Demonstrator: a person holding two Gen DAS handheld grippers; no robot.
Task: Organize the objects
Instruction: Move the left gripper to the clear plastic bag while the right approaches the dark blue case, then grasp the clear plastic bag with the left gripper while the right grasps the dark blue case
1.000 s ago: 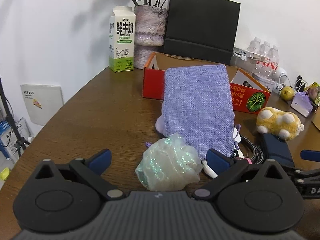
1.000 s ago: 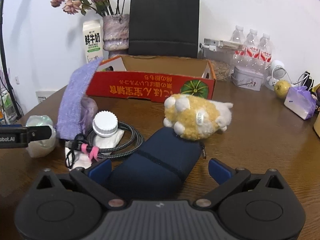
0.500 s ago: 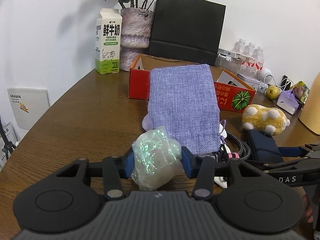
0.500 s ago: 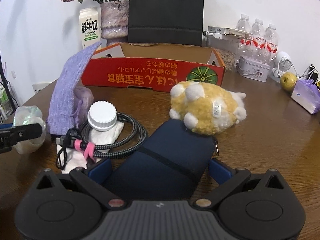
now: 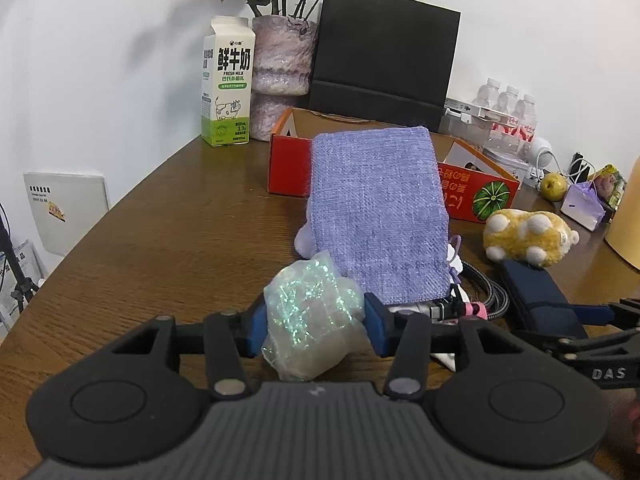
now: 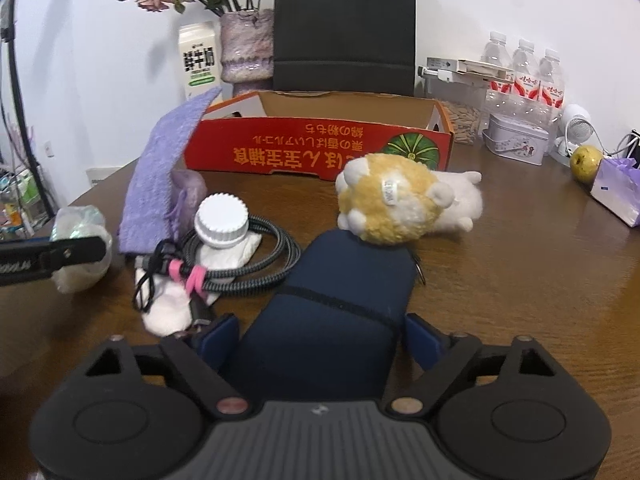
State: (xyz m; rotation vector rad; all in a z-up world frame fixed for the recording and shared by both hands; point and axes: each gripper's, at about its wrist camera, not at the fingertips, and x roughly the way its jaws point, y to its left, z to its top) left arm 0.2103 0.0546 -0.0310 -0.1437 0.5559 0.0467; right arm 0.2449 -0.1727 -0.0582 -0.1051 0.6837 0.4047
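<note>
My left gripper [image 5: 314,324] is shut on an iridescent plastic bundle [image 5: 312,316], which also shows at the left of the right wrist view [image 6: 80,252]. My right gripper [image 6: 320,340] is shut on a navy blue pouch [image 6: 332,308] lying on the wooden table [image 6: 520,280]. A purple woven bag [image 5: 376,216] leans against the red cardboard box [image 6: 320,148]. A yellow and white plush toy [image 6: 400,204] touches the pouch's far end. A white-capped bottle [image 6: 222,222], a coiled braided cable [image 6: 248,268] and a white cloth [image 6: 168,308] lie between the grippers.
A milk carton [image 5: 227,84], a flower vase [image 5: 282,80] and a black paper bag [image 5: 380,52] stand behind the box. Water bottles [image 6: 524,76], a tin [image 6: 516,144], a pear [image 6: 584,162] and a small purple bag [image 6: 618,196] are at the back right.
My left gripper closed on the iridescent bundle and lifted slightly. My right gripper moved forward and closed on the navy pouch.
</note>
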